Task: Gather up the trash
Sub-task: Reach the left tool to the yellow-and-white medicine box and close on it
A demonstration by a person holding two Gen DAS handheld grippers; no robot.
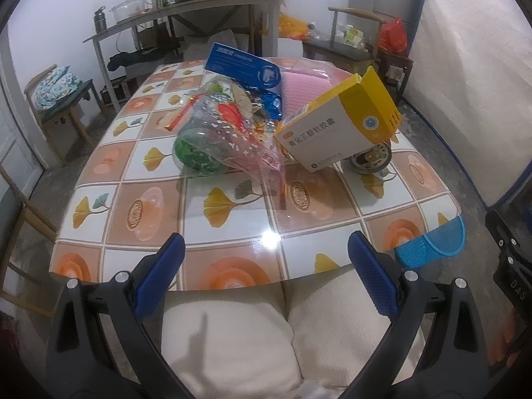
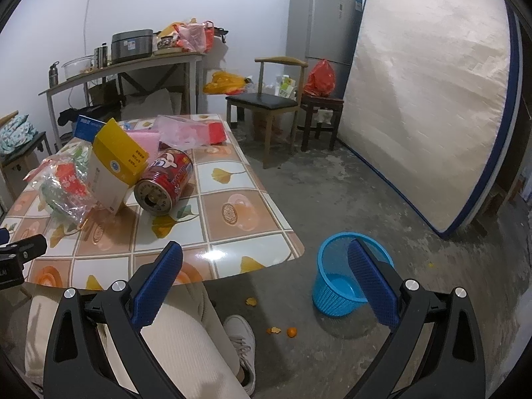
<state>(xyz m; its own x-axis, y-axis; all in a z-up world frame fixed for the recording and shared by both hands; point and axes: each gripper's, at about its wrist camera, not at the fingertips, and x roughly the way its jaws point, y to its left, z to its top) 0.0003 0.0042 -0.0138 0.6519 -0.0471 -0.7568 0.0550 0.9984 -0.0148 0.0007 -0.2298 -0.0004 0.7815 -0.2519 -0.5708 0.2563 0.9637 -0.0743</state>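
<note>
Trash is piled mid-table on the tiled-pattern tablecloth (image 1: 232, 226): a clear plastic bag of wrappers (image 1: 219, 133), a yellow-and-white medicine box (image 1: 342, 123) tipped on a red can (image 2: 166, 179) lying on its side, a blue box (image 1: 242, 68) and a pink sheet (image 1: 306, 86) behind. A blue mesh waste basket (image 2: 345, 282) stands on the floor right of the table; its rim (image 1: 432, 246) shows past the table corner. My left gripper (image 1: 266, 266) is open over the table's near edge, empty. My right gripper (image 2: 266, 279) is open, empty, above the floor between table and basket.
A person's cream-trousered legs (image 1: 266, 332) and a white shoe (image 2: 242, 342) are under the near table edge. Orange peel bits (image 2: 282, 331) lie on the concrete floor. A mattress (image 2: 429, 99) leans at right; chairs (image 2: 269, 106), a fridge (image 2: 319, 20) and a cluttered side table (image 2: 133, 66) stand behind.
</note>
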